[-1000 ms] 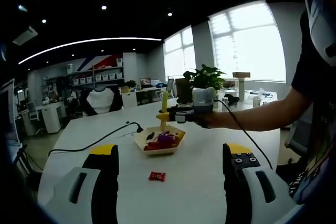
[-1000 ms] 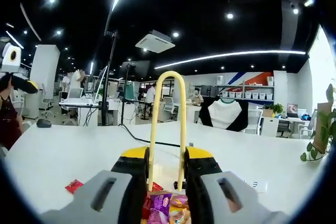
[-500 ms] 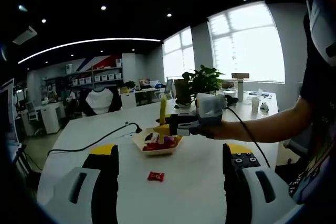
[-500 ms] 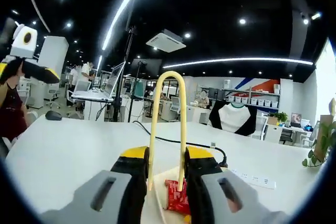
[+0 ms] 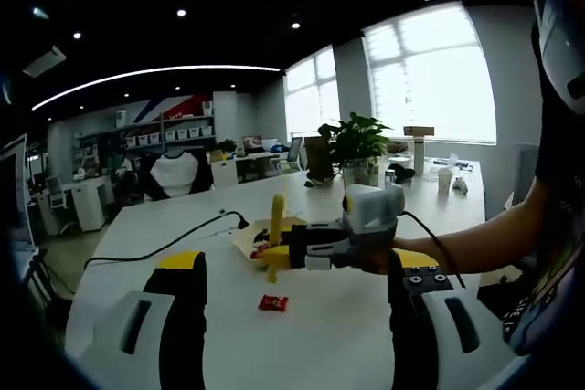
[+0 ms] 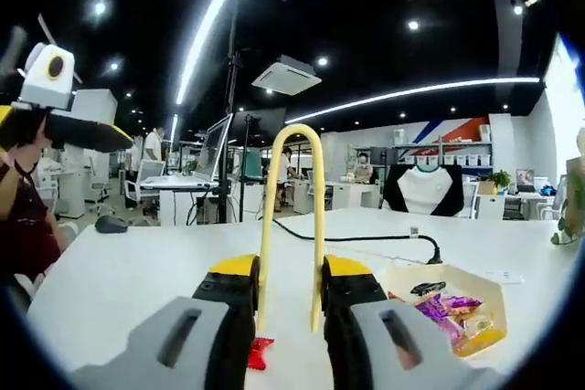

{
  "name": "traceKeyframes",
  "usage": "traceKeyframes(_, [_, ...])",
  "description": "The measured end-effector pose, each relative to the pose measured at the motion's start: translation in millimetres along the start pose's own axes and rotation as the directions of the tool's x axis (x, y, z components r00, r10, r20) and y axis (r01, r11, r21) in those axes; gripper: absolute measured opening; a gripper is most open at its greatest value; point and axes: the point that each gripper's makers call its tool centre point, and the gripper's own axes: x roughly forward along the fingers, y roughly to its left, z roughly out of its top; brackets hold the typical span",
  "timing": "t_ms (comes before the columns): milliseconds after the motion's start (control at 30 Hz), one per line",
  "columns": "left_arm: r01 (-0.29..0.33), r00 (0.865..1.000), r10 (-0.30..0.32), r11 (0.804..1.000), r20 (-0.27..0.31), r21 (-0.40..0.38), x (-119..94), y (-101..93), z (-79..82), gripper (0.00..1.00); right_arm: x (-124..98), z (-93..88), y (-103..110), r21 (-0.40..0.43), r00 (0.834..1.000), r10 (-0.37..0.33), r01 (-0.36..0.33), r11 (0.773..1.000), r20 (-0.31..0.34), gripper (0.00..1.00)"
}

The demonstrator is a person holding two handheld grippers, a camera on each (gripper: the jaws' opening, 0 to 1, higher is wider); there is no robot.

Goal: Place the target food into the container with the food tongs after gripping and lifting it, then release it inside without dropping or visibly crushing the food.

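A red wrapped candy (image 5: 272,302) lies on the white table (image 5: 329,335), on the near side of a paper tray (image 5: 245,237) holding several wrapped snacks. My right gripper (image 5: 279,258) is shut on yellow food tongs (image 5: 276,212), held upright between the tray and the candy. In the right gripper view the tongs (image 6: 267,226) rise as a loop from my right gripper (image 6: 288,273). The candy (image 6: 260,351) shows low between the jaws, and the tray (image 6: 487,299) sits to the right. The tong tips are hidden. My left gripper (image 5: 297,262) is open and holds nothing. It also appears raised (image 6: 55,102) at upper left.
A black cable (image 5: 174,246) runs across the table to a plug by the tray. A potted plant (image 5: 352,139) and small items stand at the far end. A mouse (image 6: 108,223) lies far left. A person's arm (image 5: 475,235) reaches in from the right.
My right gripper with the tongs has moved off the tray toward the near side, down beside the red candy. In the right gripper view the tray has slid to the right.
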Motion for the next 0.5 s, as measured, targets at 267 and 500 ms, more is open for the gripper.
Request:
traceKeyframes(267, [-0.005,1.0,0.005,1.0,0.005,-0.008,-3.6,-0.3,-0.1,0.86,2.9,-11.6,16.0,0.003,1.0,0.017,-0.017,1.0,-0.018,0.23])
traceKeyframes(500, [-0.02,1.0,0.02,1.0,0.005,-0.008,-6.8,3.0,-0.6,0.86,4.3,-26.1,21.6,0.012,0.998,0.021,-0.02,1.0,-0.052,0.23])
